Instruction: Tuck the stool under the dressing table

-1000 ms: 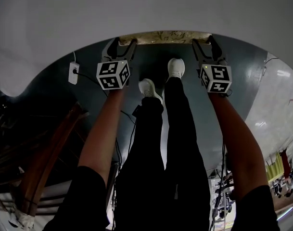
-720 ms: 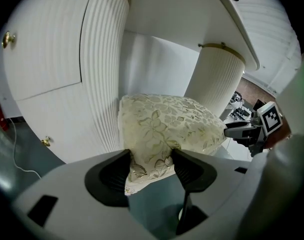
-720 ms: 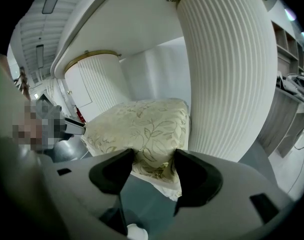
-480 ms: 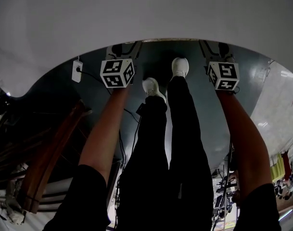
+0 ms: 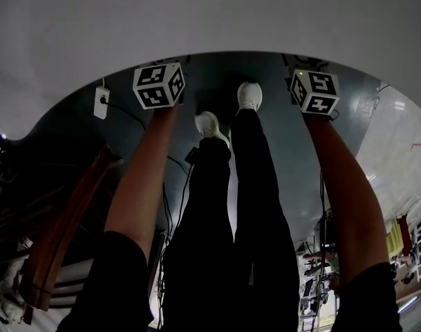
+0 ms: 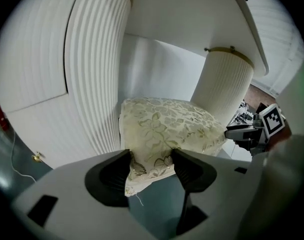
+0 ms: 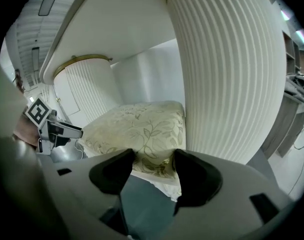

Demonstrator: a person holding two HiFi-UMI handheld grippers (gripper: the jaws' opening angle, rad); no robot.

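The stool [image 6: 166,126] has a cream cushion with a gold leaf pattern and stands between the dressing table's two fluted white legs [image 6: 94,69] [image 6: 225,86]. My left gripper [image 6: 151,165] is shut on the cushion's near corner. The right gripper view shows the same stool [image 7: 137,126] under the tabletop's underside [image 7: 122,29], with my right gripper [image 7: 154,168] shut on its near edge. In the head view the white tabletop [image 5: 210,16] hides the stool and both sets of jaws. Only the left marker cube [image 5: 158,85] and the right marker cube [image 5: 314,92] show at its edge.
The person's legs and white shoes [image 5: 249,95] stand between the arms on the dark floor. A white power strip [image 5: 99,102] with a cable lies at the left. A brown wooden frame [image 5: 65,213] is at the lower left. The table's right leg [image 7: 226,69] is close to the right gripper.
Both grippers have moved forward under the tabletop's edge. The cushion's strip seen one second ago is now hidden beneath the table. The person's feet stepped slightly forward.
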